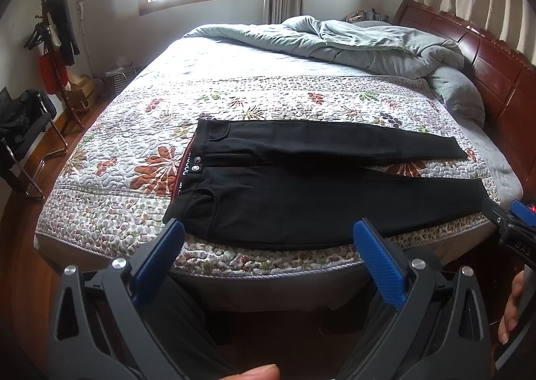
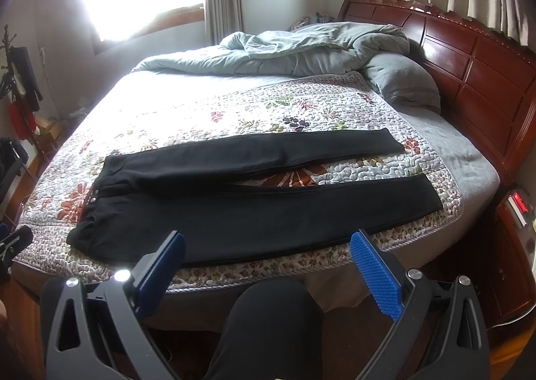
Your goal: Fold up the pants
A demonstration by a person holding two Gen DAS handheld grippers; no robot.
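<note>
Black pants (image 1: 301, 199) lie flat on the floral quilt (image 1: 268, 102), waistband to the left, both legs spread apart toward the right. They also show in the right wrist view (image 2: 241, 212). My left gripper (image 1: 268, 236) is open and empty, held just in front of the bed's near edge below the waist and near leg. My right gripper (image 2: 268, 246) is open and empty, held in front of the near leg. Its tip shows at the right edge of the left wrist view (image 1: 512, 229).
A rumpled grey duvet (image 1: 351, 42) and pillow (image 1: 459, 95) lie at the far side by the wooden headboard (image 1: 495, 72). A coat stand (image 1: 57, 45) and chair (image 1: 23, 132) stand at the left. A nightstand (image 2: 516, 239) is at the right. My knee (image 2: 268, 323) is below the bed edge.
</note>
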